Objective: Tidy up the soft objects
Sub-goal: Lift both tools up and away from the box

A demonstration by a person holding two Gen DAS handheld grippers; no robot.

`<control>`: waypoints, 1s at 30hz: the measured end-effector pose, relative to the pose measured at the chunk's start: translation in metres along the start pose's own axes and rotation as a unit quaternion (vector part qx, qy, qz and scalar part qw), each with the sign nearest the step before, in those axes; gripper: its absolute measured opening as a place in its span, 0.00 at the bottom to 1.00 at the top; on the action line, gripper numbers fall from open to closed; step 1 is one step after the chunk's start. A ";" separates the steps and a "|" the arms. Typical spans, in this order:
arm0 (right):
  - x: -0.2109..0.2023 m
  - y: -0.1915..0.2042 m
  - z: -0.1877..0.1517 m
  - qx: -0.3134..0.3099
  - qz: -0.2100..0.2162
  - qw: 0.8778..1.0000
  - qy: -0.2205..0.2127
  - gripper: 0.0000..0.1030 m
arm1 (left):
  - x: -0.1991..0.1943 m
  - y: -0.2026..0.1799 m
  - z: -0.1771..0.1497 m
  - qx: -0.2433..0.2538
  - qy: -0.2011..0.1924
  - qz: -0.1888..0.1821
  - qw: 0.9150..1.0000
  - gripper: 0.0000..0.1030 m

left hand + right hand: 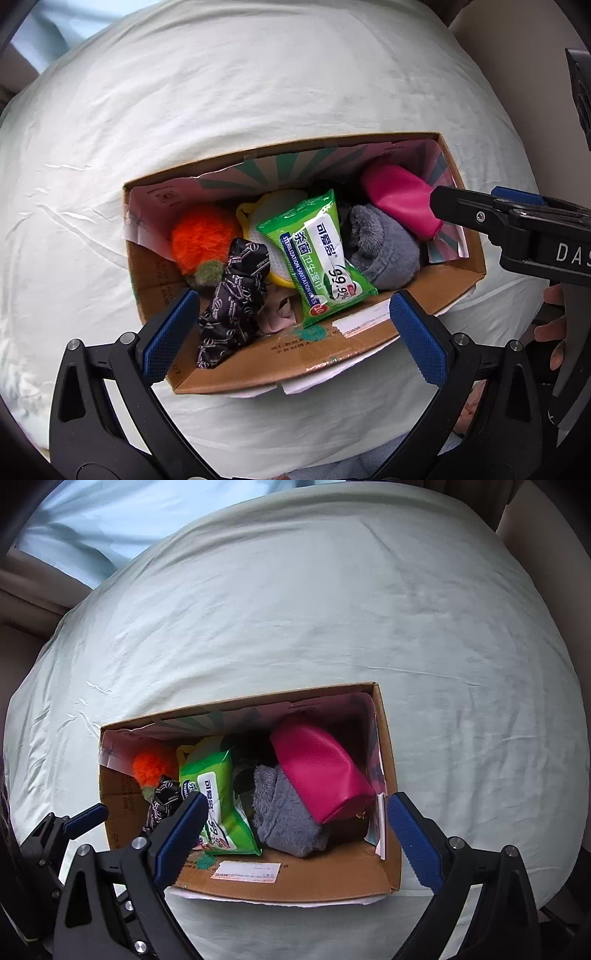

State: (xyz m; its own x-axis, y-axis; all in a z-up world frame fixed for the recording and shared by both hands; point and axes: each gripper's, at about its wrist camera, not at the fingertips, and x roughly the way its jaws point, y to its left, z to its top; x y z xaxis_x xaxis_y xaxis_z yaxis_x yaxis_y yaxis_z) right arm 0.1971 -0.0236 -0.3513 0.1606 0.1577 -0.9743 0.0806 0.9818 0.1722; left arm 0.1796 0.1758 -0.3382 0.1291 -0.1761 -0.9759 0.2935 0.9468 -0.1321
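An open cardboard box (369, 339) (317, 880) sits on a pale bed sheet (229, 92). Inside lie an orange fluffy toy (201, 236) (153, 764), a green wet-wipes pack (317, 254) (216, 794), a black printed fabric roll (231, 299), a grey plush cloth (380, 251) (284, 816) and a pink pouch (399, 199) (321, 771). My left gripper (295, 332) is open and empty above the box's near wall. My right gripper (299, 830) is open and empty over the box's right half; it also shows in the left wrist view (517, 218), beside the pink pouch.
The sheet (332, 609) spreads wide around the box. A window with pale blue curtain (92, 520) lies beyond the bed's far left. Beige wall or furniture (546, 535) borders the right side.
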 end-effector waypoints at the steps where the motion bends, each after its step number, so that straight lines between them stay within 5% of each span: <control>1: -0.003 0.001 -0.003 -0.001 0.001 1.000 -0.004 0.94 | -0.006 0.000 -0.004 -0.001 -0.004 0.000 1.000 0.99; 16: -0.140 0.015 -0.034 -0.054 -0.002 0.992 -0.111 0.94 | -0.146 0.009 -0.032 -0.050 -0.134 0.006 0.990 0.99; 30: -0.324 -0.011 -0.073 -0.092 0.004 0.949 -0.300 0.94 | -0.316 -0.061 -0.053 -0.073 -0.326 0.054 0.941 0.99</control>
State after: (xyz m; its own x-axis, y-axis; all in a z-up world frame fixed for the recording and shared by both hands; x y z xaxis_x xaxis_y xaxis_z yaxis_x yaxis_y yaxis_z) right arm 0.0724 -0.0776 -0.0481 0.6969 0.1303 -0.7052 -0.0877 0.9915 0.0965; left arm 0.0710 0.1879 -0.0304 0.7183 -0.1587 -0.6774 0.1174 0.9873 -0.1068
